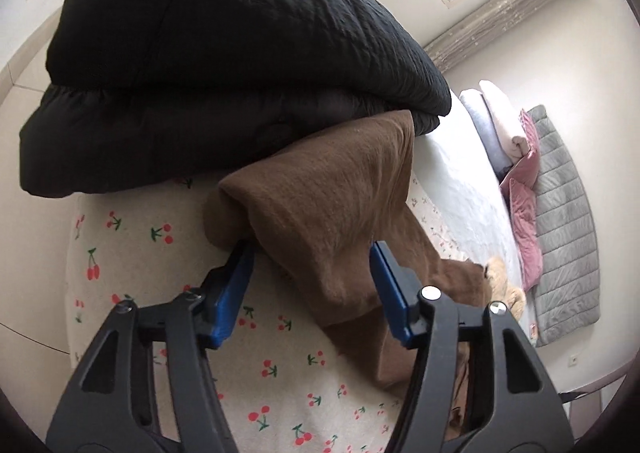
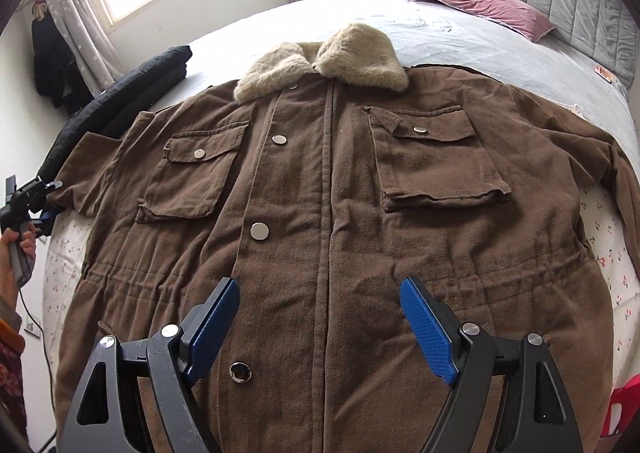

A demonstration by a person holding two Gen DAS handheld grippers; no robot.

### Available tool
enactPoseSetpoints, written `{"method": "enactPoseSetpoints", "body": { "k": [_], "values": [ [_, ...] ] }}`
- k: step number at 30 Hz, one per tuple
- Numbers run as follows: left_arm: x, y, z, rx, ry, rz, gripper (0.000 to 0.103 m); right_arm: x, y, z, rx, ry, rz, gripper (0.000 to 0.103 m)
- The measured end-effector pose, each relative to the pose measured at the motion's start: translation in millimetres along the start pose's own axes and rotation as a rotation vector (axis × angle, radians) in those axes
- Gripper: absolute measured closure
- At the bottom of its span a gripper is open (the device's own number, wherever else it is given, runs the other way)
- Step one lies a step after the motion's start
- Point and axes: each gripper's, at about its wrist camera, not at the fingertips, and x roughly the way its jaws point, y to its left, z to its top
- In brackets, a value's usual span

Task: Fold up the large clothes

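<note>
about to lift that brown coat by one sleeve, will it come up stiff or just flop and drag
Probably floppy: the sleeve already sags in soft folds by the open left gripper. The brown coat looks thick, with a fur collar, so likely heavy; the body would trail on the bed.

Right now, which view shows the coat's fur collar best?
The right wrist view: the fur collar lies whole at the top of the spread brown coat. The left wrist view catches only a small tan scrap of it beyond the sleeve.
</note>
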Motion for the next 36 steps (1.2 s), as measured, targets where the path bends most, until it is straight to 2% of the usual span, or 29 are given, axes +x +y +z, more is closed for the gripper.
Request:
{"method": "enactPoseSetpoints", "body": {
  "k": [1, 3, 4, 5, 8, 10, 12, 14, 15, 16, 17, 19, 21, 24, 26, 28, 30, 33, 36],
  "values": [
    [2, 0, 4, -0.022, -0.013, -0.008, 0.051, 1, 1, 0, -0.001, 0.003, 0.005, 0.019],
    [4, -6, 11, -0.028, -0.044, 0.015, 0.090, 2, 2, -1, -0.005, 0.006, 0.009, 0.019],
    [1, -13, 14, -0.017, -0.066, 0.038, 0.098, 2, 3, -1, -0.011, 0.006, 0.007, 0.019],
    [-11, -24, 14, 0.014, -0.117, 0.049, 0.098, 1, 4, -1, -0.016, 0.003, 0.003, 0.019],
    [-66, -73, 2, 0.192, -0.315, -0.014, 0.098, -3, 2, 0, -0.017, -0.017, -0.003, 0.019],
    [-101, -89, -10, 0.257, -0.420, -0.075, 0.098, -5, 0, 1, -0.010, -0.028, -0.001, 0.019],
    [-117, -93, -21, 0.305, -0.498, -0.009, 0.097, -5, -2, 2, -0.007, -0.029, 0.004, 0.019],
    [-107, -82, -24, 0.322, -0.505, 0.190, 0.088, -4, -4, 2, -0.002, -0.025, 0.003, 0.019],
    [-96, -72, -25, 0.311, -0.479, 0.315, 0.084, -4, -5, 2, 0.004, -0.025, 0.004, 0.019],
    [-87, -59, -24, 0.297, -0.442, 0.407, 0.075, -5, -7, 2, 0.010, -0.026, 0.007, 0.019],
    [-79, -44, -24, 0.276, -0.384, 0.455, 0.070, -6, -8, 3, 0.016, -0.028, 0.011, 0.019],
    [-68, -15, -27, 0.217, -0.268, 0.436, 0.070, -9, -11, 4, 0.029, -0.037, 0.017, 0.019],
    [-68, -5, -38, 0.191, -0.240, 0.421, 0.068, -12, -15, 6, 0.039, -0.045, 0.018, 0.019],
    [-79, -13, -58, 0.221, -0.242, 0.416, 0.045, -13, -27, 10, 0.069, -0.041, 0.019, 0.019],
    [-83, -30, -73, 0.273, -0.239, 0.402, 0.032, -18, -41, 14, 0.098, -0.050, 0.011, 0.019],
    [-92, -52, -85, 0.330, -0.221, 0.396, 0.026, -26, -60, 18, 0.124, -0.070, -0.021, 0.019],
    [-103, -73, -96, 0.370, -0.195, 0.378, 0.023, -33, -85, 22, 0.144, -0.079, -0.069, 0.019],
    [-127, -106, -118, 0.437, -0.171, 0.308, 0.019, -43, -138, 24, 0.179, -0.086, -0.163, 0.019],
    [-140, -139, -151, 0.530, -0.138, 0.227, 0.014, -58, -209, 16, 0.326, -0.097, -0.204, 0.019]
  ]
}}
